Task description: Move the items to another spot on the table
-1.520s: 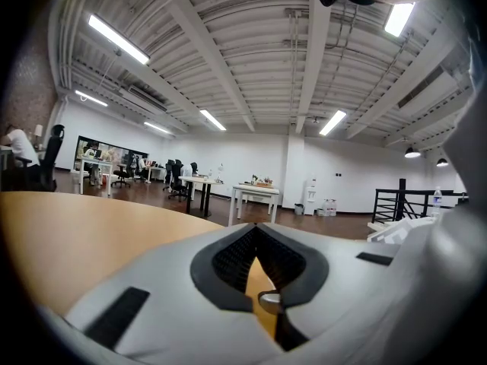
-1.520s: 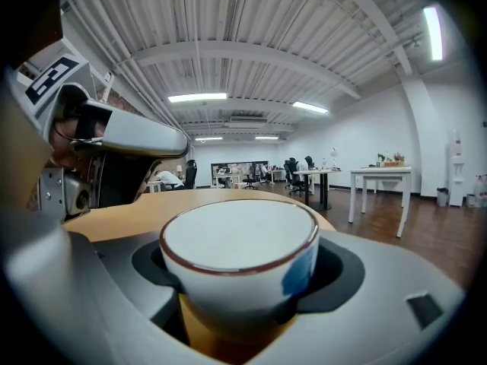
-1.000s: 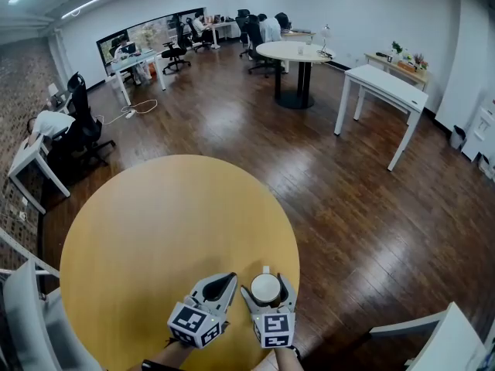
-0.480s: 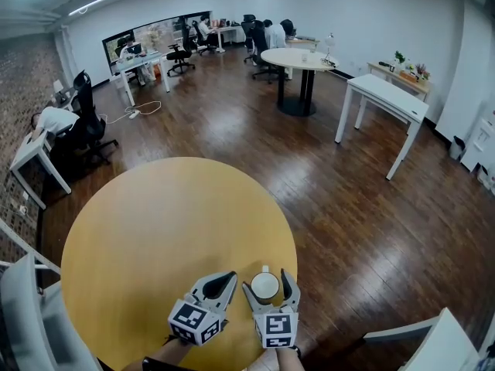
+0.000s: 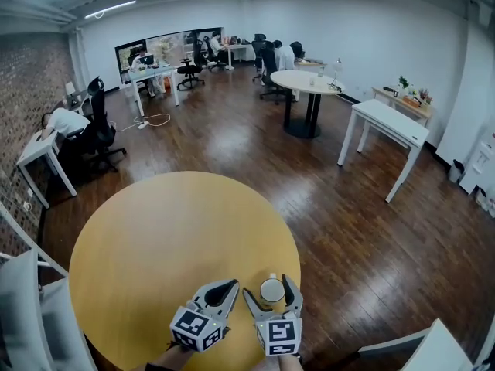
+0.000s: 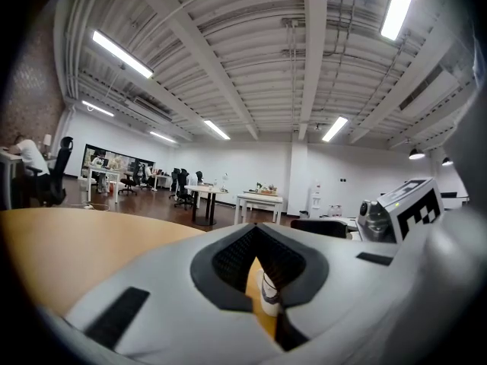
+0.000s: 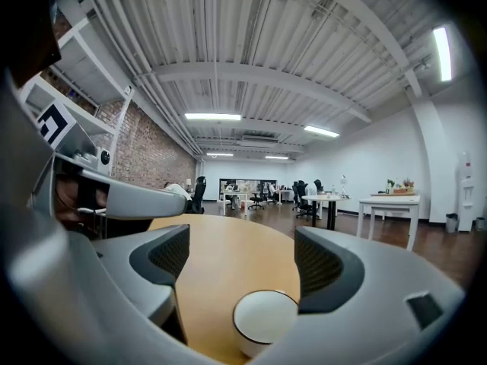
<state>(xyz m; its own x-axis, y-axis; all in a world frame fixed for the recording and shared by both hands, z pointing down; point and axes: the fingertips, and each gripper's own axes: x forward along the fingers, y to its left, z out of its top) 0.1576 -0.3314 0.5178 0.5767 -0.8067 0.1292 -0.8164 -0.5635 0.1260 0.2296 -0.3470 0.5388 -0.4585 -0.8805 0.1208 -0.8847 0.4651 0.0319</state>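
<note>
Bracketing the white cup point(image 5: 272, 291) with the right gripper point(image 5: 267, 286): jaws spread, one on each side of it, not clamped yet. Cup stands upright on the round yellow table point(image 5: 155, 238), at the near edge, right of centre. In the right gripper view it sits closer to the right jaw, contact unclear. Left gripper point(image 5: 229, 284) just left of the cup, jaws pressed together, nothing held, probably parked clear of the grasp. Judged step: closing on the cup so it can be carried to another spot
</note>
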